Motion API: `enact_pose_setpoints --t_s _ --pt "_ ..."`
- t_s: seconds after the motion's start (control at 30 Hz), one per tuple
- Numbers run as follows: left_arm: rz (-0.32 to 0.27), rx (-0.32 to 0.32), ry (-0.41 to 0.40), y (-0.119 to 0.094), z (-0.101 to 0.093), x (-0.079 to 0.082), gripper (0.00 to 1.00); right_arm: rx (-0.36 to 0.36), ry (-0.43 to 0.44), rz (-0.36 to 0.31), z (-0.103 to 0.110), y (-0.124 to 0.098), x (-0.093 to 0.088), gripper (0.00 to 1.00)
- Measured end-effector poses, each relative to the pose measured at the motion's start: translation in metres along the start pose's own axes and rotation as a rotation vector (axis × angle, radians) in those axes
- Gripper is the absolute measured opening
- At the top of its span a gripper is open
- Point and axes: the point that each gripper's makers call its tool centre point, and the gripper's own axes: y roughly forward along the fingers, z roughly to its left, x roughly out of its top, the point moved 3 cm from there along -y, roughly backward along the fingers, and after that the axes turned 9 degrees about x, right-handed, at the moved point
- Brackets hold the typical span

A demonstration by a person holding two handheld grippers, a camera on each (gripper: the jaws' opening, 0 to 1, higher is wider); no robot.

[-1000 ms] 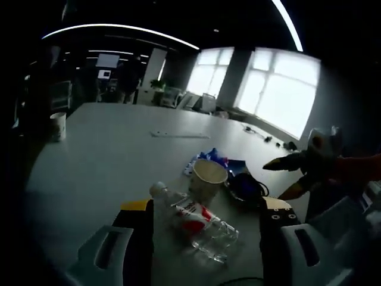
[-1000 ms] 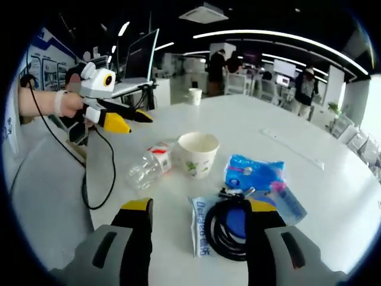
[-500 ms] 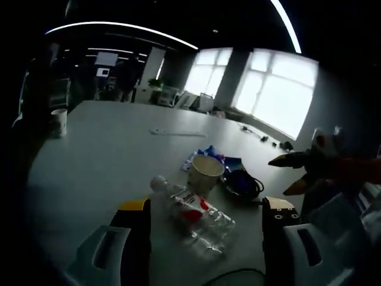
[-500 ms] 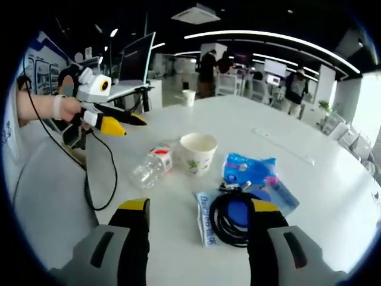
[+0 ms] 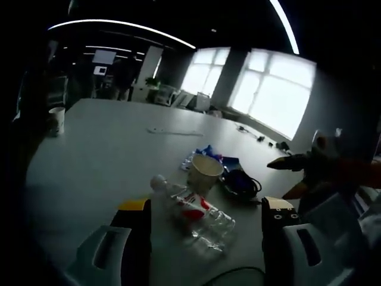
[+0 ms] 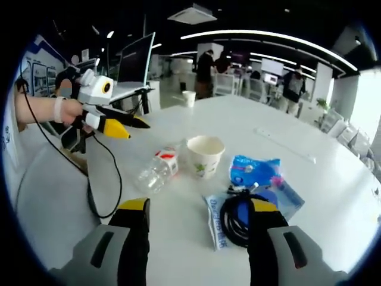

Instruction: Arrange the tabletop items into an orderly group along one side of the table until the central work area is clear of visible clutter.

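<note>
A clear plastic bottle (image 5: 196, 215) with a red label lies on its side on the white table (image 5: 101, 143), directly ahead of my left gripper (image 5: 206, 204), whose jaws stand open around empty air. Beyond it stand a paper cup (image 5: 205, 173), a black cable coil (image 5: 241, 182) and blue packets (image 5: 209, 152). My right gripper (image 6: 199, 205) is open too, just short of the cable coil (image 6: 241, 218), which lies on a white-and-blue packet (image 6: 217, 221). The bottle (image 6: 158, 173), cup (image 6: 205, 156) and blue packet (image 6: 256, 170) lie farther ahead.
A small white cup (image 5: 56, 119) stands far off near the table's edge, also seen as the far cup (image 6: 189, 97). A hand holds the left gripper (image 6: 138, 130) over the table's left edge, its black cord (image 6: 101, 179) hanging down. The right gripper (image 5: 277, 180) enters from the right. People and desks fill the background.
The right gripper's view has shifted a little, so the bottle, cup and packets sit slightly further right in it. The items themselves have not moved. Both grippers stay open.
</note>
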Motion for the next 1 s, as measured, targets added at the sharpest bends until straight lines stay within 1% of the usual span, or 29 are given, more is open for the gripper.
enact_pose_setpoints --t_s 0.13,0.3,0.43,0.53,0.6,0.77,0.83,0.93,1.0 --pt "-0.004 0.001 -0.028 0.0 0.003 0.001 0.72 0.011 0.004 -0.006 0.009 0.005 0.004 0.64" --pt "-0.003 0.0 -0.027 0.001 0.005 0.001 0.71 0.02 0.011 -0.01 0.012 0.01 0.006 0.63" --pt "-0.007 -0.005 -0.038 0.002 0.006 0.002 0.7 0.022 0.017 0.002 0.015 0.013 0.007 0.63" --pt "-0.008 -0.002 -0.043 0.003 0.008 0.003 0.7 0.03 0.014 -0.006 0.019 0.015 0.01 0.63" --pt "-0.011 -0.001 -0.052 0.003 0.008 0.004 0.7 0.042 0.007 -0.008 0.022 0.019 0.011 0.63" --pt "-0.025 -0.003 -0.047 0.003 0.007 0.007 0.69 0.064 0.0 -0.006 0.026 0.025 0.014 0.63" --pt "-0.019 0.0 -0.059 0.005 0.007 0.006 0.69 0.071 0.003 -0.02 0.028 0.027 0.017 0.63" --pt "-0.013 0.008 -0.05 0.006 0.007 0.006 0.69 0.085 0.012 -0.039 0.029 0.029 0.021 0.63" --pt "-0.021 0.004 -0.051 0.006 0.004 0.008 0.69 0.092 0.019 -0.035 0.029 0.03 0.021 0.63"
